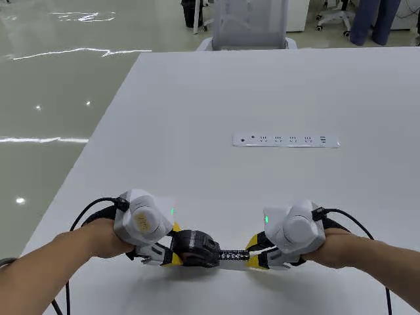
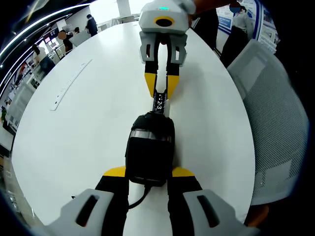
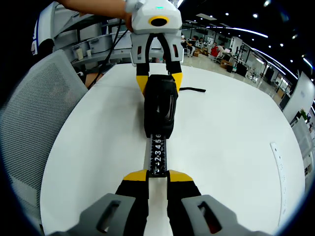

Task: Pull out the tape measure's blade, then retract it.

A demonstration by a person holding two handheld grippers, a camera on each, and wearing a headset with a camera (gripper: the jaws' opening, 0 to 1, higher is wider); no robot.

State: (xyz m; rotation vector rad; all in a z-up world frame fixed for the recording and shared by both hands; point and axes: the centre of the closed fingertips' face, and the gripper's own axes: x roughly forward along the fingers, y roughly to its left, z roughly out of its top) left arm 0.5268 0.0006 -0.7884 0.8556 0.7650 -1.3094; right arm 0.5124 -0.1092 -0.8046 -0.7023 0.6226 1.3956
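Tape measure (image 1: pixel 195 248) sits by the near edge of the white table (image 1: pixel 262 98), its black case clamped between the jaws of the left gripper (image 1: pixel 172 252). A short length of blade (image 1: pixel 233 254) reaches the right gripper (image 1: pixel 254 252), whose jaws pinch its end. A power strip (image 1: pixel 286 140) lies well beyond.

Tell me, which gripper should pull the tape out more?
Right. The right gripper pinches the end of the blade, and only a short length is out. The left gripper is clamped around the black case, so it probably serves best holding that steady.
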